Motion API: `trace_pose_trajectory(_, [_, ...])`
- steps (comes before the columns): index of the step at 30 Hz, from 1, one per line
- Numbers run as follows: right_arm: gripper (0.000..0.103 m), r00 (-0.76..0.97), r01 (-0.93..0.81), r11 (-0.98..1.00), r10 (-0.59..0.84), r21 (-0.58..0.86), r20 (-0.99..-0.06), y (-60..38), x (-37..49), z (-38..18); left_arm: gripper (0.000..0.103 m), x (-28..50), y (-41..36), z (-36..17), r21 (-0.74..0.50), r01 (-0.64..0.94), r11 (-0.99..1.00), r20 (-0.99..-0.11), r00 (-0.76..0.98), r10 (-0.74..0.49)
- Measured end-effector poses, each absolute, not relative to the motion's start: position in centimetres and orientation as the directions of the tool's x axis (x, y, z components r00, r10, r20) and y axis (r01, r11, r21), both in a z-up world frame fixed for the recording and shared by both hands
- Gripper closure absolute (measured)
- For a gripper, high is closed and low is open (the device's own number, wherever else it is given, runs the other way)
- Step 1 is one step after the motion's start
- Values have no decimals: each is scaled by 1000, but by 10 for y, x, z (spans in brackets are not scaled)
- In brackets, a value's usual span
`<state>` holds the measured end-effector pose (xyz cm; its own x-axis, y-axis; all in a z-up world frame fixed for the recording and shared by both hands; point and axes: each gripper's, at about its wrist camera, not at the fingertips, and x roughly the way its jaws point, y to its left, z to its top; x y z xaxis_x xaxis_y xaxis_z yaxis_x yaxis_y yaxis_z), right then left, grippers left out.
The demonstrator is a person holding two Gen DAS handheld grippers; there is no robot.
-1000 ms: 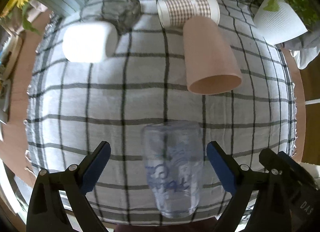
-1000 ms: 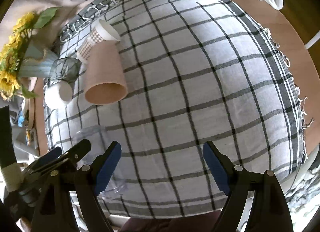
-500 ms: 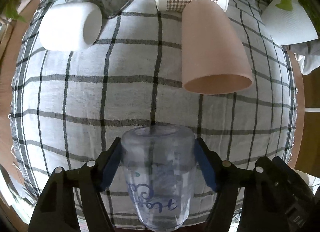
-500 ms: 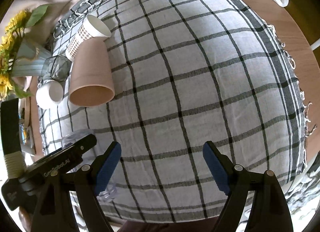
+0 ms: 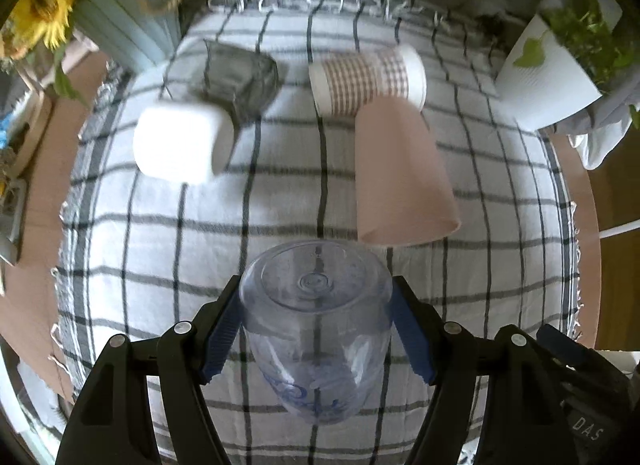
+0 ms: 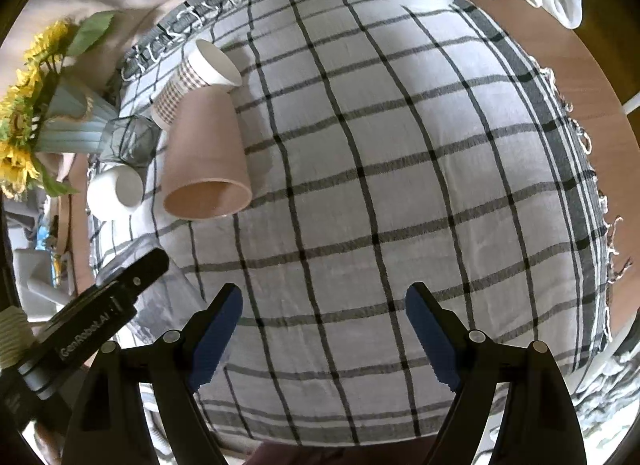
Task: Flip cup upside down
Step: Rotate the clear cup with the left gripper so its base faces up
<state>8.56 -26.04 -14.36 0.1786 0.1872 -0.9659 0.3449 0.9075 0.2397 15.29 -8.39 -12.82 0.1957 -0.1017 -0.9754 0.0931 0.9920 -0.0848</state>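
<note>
- Left tongs (image 5: 316, 339) clamp the clear cup (image 5: 316, 329) by its sides — base facing away, lifted above the table (image 5: 280, 205), likely mid-turn.
- Right tongs (image 6: 322, 335) hang spread, holding nothing — apparently spare.

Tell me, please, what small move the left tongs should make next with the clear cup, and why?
Probably lower it mouth-down onto the checked cloth. The left tongs clamp the clear cup with its base toward the camera.

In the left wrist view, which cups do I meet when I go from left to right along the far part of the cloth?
white cup → dark glass cup → checked paper cup
</note>
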Motion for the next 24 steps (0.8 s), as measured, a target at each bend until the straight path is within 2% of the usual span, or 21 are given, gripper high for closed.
trace_pose_trajectory(10, [19, 203, 345, 917, 132, 197, -970, -260, 72, -135, 32, 131, -87, -113, -50, 180, 982, -940, 325, -107])
trace_pose_trajectory(24, [19, 162, 326, 929, 126, 174, -979, -246, 49, -145, 32, 89, -80, -106, -55, 227, 972, -929, 345, -133])
